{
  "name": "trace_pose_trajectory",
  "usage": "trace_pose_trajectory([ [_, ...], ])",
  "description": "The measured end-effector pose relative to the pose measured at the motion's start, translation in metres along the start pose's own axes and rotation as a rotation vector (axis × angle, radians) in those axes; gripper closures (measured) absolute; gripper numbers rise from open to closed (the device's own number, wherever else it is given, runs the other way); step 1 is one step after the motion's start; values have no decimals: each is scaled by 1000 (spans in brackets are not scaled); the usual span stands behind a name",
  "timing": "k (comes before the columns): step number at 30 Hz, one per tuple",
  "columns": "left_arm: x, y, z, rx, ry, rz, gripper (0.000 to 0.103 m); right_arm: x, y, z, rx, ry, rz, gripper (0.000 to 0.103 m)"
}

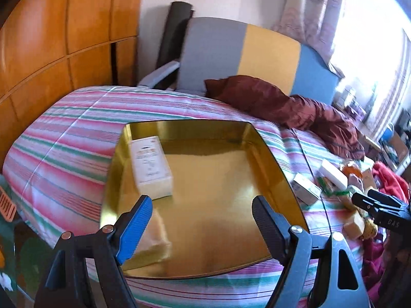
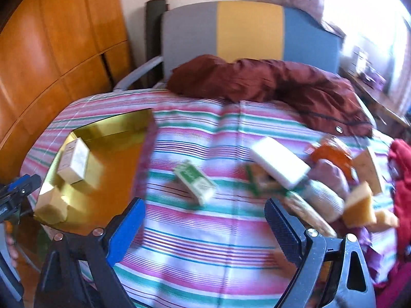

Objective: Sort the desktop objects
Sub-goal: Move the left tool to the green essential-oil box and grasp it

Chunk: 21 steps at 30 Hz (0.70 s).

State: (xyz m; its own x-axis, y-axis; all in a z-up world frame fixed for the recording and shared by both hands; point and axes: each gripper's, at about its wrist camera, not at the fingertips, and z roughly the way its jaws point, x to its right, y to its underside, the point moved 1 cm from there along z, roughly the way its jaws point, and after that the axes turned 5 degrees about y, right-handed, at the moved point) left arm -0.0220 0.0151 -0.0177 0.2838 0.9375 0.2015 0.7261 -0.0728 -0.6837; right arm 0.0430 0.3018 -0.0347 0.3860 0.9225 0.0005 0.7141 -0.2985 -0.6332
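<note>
A gold tray (image 1: 205, 231) lies on the striped bedcover. In it are a white box (image 1: 151, 165) and a pale yellow sponge (image 1: 151, 246). My left gripper (image 1: 200, 220) hangs open over the tray's near part with nothing between its fingers. My right gripper (image 2: 205, 225) is open and empty above bare bedcover, between the tray (image 2: 123, 154) and a heap of loose items. Nearest ahead of it is a green and white box (image 2: 196, 182). Further right lie a long white box (image 2: 280, 161), an orange packet (image 2: 331, 154) and a yellow sponge (image 2: 359, 205).
A dark red jacket (image 2: 282, 82) lies across the far side of the bed against the grey, yellow and blue headboard (image 2: 246, 28). A red cloth (image 2: 400, 179) is bunched at the right edge. Wooden wardrobe doors (image 1: 64, 38) stand on the left.
</note>
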Motion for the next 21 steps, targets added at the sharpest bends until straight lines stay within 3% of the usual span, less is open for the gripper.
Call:
trace_pose_trajectory([
  [12,94,-10,26,-69,179,250,21,98,37,-18,-74,101,184,9],
  [21,164,-5,72,-173,286,474,18,111,52,-22,-108,76,274,9],
])
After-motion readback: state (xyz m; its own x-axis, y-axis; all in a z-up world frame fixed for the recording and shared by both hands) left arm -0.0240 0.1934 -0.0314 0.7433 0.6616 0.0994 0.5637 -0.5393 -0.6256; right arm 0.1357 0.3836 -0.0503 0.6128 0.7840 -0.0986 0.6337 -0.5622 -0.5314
